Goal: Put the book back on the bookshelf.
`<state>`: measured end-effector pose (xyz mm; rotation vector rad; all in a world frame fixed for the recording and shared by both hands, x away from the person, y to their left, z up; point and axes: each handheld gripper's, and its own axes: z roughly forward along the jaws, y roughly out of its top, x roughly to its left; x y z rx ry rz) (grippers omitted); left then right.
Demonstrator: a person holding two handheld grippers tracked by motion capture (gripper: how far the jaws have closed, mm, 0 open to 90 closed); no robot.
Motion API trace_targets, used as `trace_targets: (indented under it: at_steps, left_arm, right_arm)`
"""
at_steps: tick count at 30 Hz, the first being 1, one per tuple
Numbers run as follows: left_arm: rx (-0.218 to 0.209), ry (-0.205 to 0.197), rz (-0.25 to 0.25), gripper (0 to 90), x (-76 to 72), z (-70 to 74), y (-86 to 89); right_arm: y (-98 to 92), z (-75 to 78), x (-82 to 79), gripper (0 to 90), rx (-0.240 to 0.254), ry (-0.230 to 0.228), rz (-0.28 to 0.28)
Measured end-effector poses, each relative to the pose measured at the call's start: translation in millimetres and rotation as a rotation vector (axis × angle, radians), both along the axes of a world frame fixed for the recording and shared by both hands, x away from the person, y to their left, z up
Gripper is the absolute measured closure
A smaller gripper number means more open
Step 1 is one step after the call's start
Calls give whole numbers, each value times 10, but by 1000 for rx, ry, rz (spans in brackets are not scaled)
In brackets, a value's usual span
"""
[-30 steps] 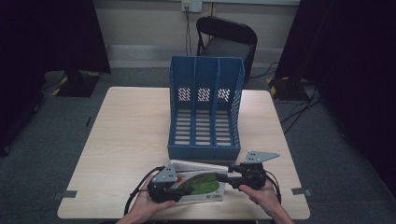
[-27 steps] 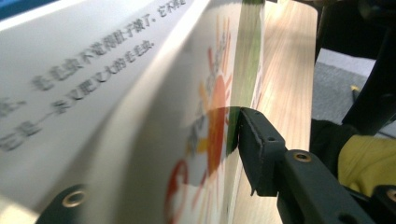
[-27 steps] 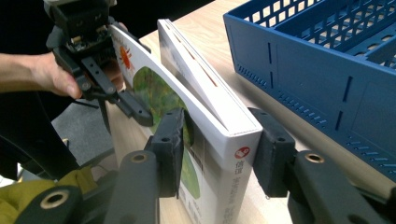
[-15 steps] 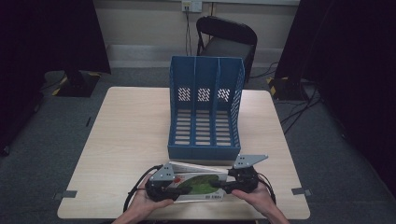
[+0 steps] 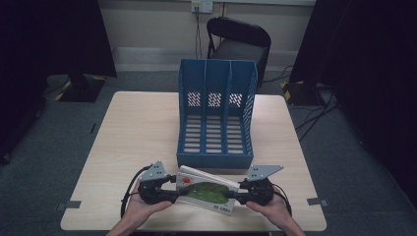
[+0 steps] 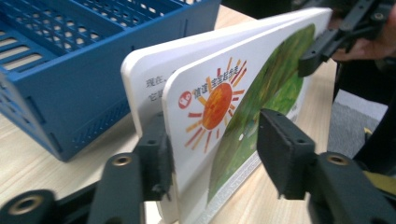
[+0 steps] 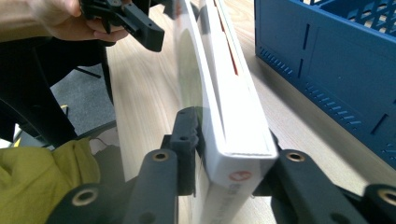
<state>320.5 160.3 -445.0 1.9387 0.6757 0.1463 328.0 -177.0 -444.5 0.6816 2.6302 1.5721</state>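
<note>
The board book, which lay flat on the bench a second ago, is now tipped up on its long edge near the front of the bench, between the two claws. The left claw has just been opening: one pad still lies against the cover beside the sun picture, the other stands clear of it, so the book is released at that end. The right claw has just been closing and is clenched on the spine end of the book. The book therefore appears to be carried by the right claw alone, a likely step toward filing it. Just behind the book stands the blue file rack, its three slots open toward the person; its front lip lies between the book and the slots. A black chair is set beyond the bench.
</note>
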Motion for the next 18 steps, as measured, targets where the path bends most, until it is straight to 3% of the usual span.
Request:
trace_targets:
  at_steps: [8, 11, 18]
  left_arm:
    - [-3, 3, 67, 389, 26, 15, 72]
    - [29, 18, 84, 382, 51, -15, 77]
    - [87, 58, 29, 405, 107, -121, 8]
  right_arm:
    - [-34, 40, -11, 747, -10, -33, -19]
    - [-31, 46, -30, 748, -20, -43, -13]
    - [-18, 26, -114, 744, -23, -54, -15]
